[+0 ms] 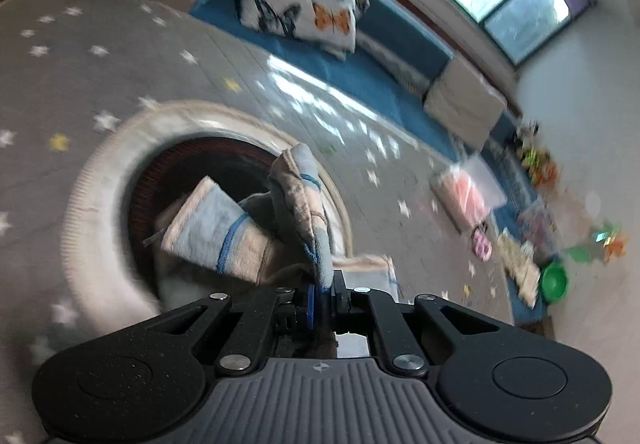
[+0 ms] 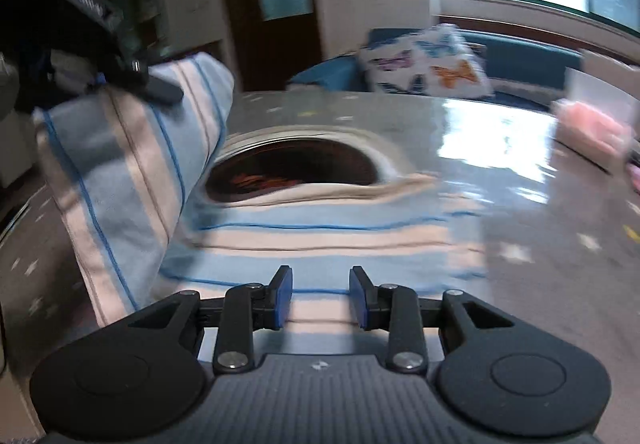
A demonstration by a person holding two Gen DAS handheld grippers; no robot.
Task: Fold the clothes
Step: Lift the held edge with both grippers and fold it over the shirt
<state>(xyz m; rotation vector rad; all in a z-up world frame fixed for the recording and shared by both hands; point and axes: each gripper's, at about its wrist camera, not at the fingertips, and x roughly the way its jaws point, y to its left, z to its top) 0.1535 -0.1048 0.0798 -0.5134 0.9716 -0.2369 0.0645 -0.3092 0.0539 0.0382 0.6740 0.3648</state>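
Note:
A light-blue and cream striped cloth (image 1: pixel 224 228) hangs from my left gripper (image 1: pixel 322 284), which is shut on one edge of it, above a round woven basket (image 1: pixel 104 171). In the right wrist view the left gripper (image 2: pixel 120 79) holds that raised part at the upper left, while the rest of the striped cloth (image 2: pixel 320 240) lies flat on the grey star mat (image 2: pixel 540 244) in front of the basket (image 2: pixel 280 133). My right gripper (image 2: pixel 320 284) is open just over the near edge of the flat part, and its pads are not pressing on the fabric.
A butterfly pillow (image 1: pixel 300 11) sits on a blue cushion bench (image 1: pixel 380 55) under the window. A pink packet (image 1: pixel 466 195), a green bowl (image 1: pixel 554 282) and scattered toys lie at the right. Something orange lies inside the basket.

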